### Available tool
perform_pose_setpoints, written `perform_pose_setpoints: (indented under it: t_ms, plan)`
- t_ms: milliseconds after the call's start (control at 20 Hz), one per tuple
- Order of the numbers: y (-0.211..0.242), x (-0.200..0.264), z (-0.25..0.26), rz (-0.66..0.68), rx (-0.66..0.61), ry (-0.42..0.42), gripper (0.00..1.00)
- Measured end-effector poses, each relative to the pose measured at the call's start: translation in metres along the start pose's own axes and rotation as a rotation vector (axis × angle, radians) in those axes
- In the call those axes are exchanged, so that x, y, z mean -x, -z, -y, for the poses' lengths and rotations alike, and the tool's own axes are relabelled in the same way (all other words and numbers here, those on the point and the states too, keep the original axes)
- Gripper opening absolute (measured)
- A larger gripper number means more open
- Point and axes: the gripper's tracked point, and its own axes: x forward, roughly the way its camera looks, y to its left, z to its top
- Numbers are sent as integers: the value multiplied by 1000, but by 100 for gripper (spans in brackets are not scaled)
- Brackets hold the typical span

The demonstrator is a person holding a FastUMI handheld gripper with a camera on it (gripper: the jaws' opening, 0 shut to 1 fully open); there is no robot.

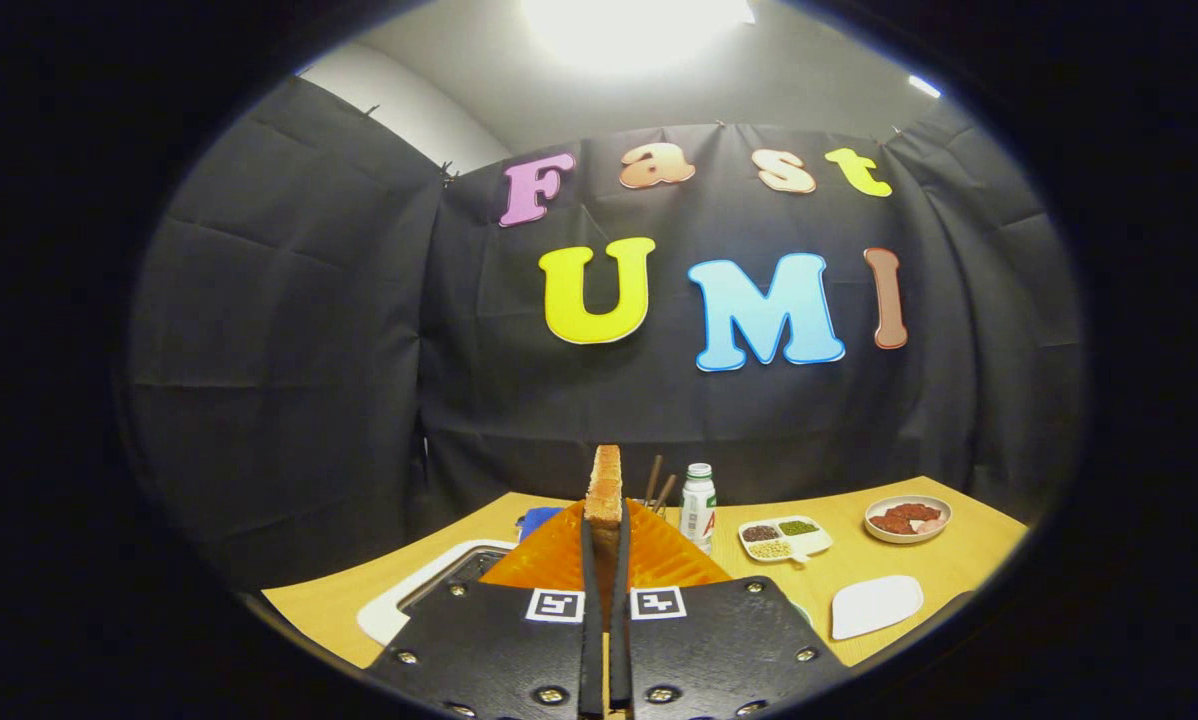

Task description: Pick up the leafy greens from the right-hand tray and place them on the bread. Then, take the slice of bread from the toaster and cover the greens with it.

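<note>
Gripper (605, 560) clenched on bread slice (604, 490), held upright above table (959, 560). Keep the squeeze even & light; lower flat, w/o crushing.

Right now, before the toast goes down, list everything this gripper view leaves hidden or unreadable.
- Gripper: fingers shut on the upright golden-brown toast slice; its lower part is hidden between them.
- Base bread and leafy greens: the gripper body blocks the wooden table just ahead.
- White-rimmed tray: contents covered by the gripper.
- Small divided white dish: fillings too small to identify.
- Round dish of reddish food: too small to name.
</note>
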Motion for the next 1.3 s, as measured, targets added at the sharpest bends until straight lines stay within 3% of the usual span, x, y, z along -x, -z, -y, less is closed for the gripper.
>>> perform_pose_setpoints:
  t_ms: [750,1300]
  plan:
    - [54,-3,64,-127,-49,27,3]
    - [98,-4,80,-209,-63,4,3]
